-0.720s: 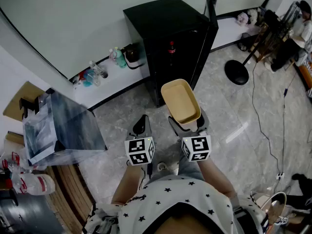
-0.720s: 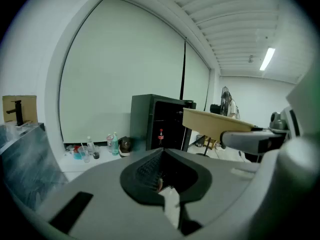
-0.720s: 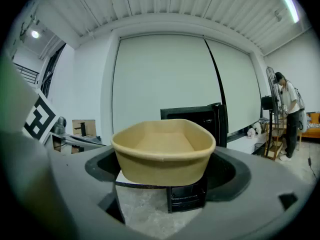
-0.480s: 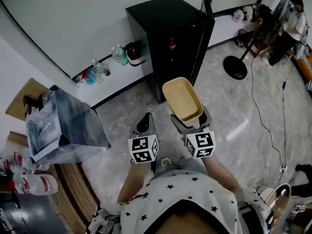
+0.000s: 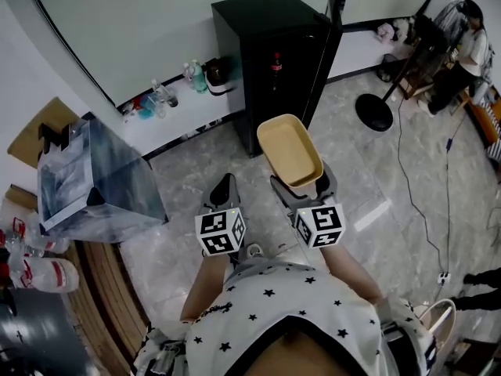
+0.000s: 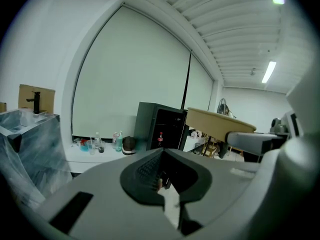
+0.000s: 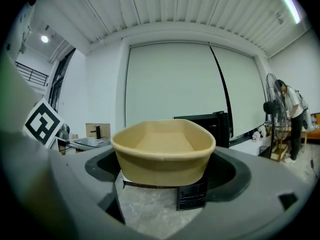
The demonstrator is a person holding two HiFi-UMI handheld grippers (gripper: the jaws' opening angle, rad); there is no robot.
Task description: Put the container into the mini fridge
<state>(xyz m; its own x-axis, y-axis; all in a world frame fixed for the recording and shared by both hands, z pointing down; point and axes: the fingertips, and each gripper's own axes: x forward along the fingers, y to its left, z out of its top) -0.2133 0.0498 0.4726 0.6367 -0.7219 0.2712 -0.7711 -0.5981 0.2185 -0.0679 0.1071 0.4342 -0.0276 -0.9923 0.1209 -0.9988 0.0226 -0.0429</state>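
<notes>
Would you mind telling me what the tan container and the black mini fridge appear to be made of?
The container looks like moulded paper pulp or matte plastic. It is uniformly tan and dull, with a thin rolled rim, but I cannot tell which material it is. The mini fridge appears to be painted metal or plastic, with flat, even black panels and little shine.

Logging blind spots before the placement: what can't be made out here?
Mini fridge interior: head view, too dark for shelves; only a bottle shows.
Same fridge, right gripper view: mostly behind the container.
Right gripper tips: head view, covered by the container.
Ledge bottles: head view, labels too small.
</notes>
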